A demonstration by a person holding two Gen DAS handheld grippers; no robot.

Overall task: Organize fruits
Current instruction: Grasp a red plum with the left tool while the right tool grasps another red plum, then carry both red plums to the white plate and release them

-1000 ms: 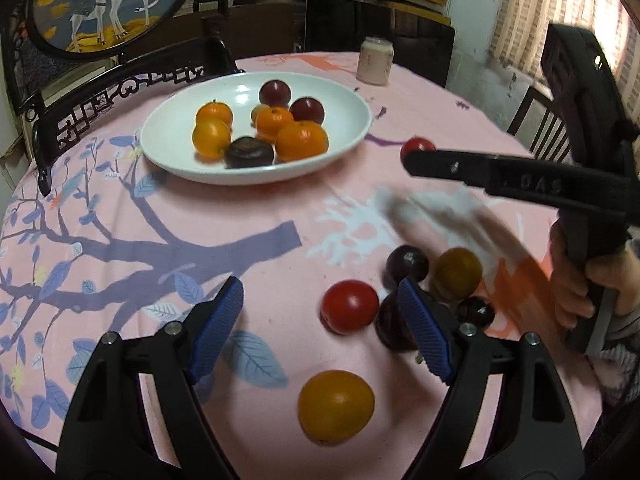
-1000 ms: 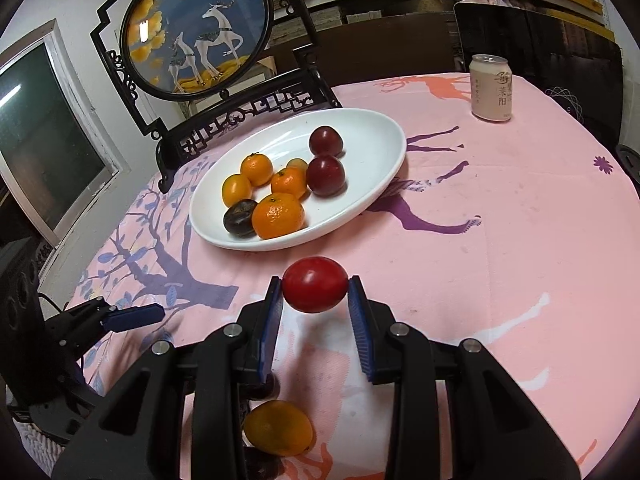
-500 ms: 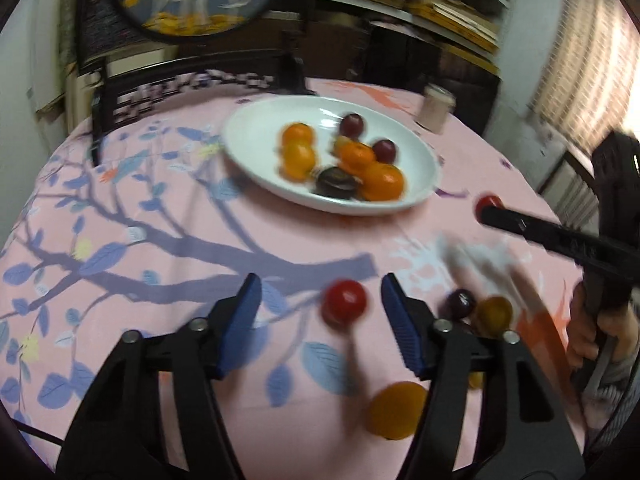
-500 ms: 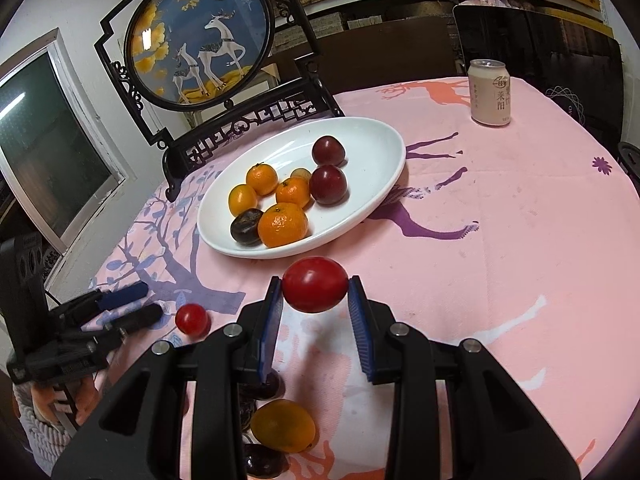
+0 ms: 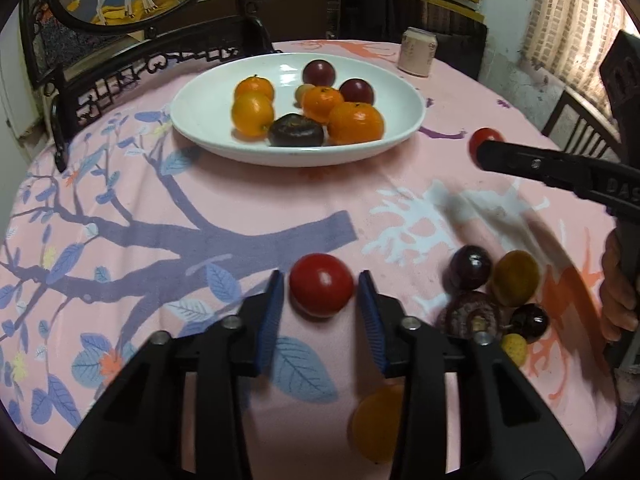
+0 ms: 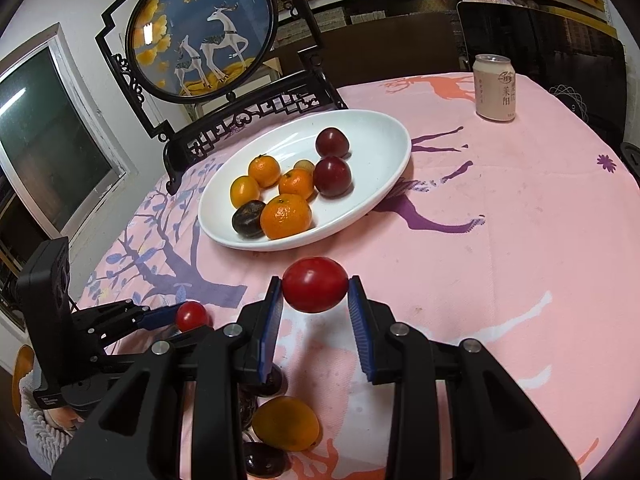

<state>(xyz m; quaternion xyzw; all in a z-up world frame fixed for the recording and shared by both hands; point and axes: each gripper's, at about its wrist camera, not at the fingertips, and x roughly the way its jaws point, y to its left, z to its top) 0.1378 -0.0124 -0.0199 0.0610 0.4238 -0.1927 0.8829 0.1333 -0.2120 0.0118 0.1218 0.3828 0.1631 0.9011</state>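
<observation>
Left tongs (image 5: 320,304) are closing around a small red fruit (image 5: 321,284) that sits on the pink surface (image 5: 240,200), pads not quite pressing yet. Right tongs (image 6: 314,304) are clamped on another red fruit (image 6: 315,284), held off the cloth short of the white plate (image 6: 380,136). Round and smooth, so I'd guess an off-centre squeeze could squirt the left one toward the loose pile (image 5: 492,276) nearby.

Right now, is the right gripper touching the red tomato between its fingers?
Touching: in the right wrist view the right gripper pinches the red tomato on both sides.
</observation>
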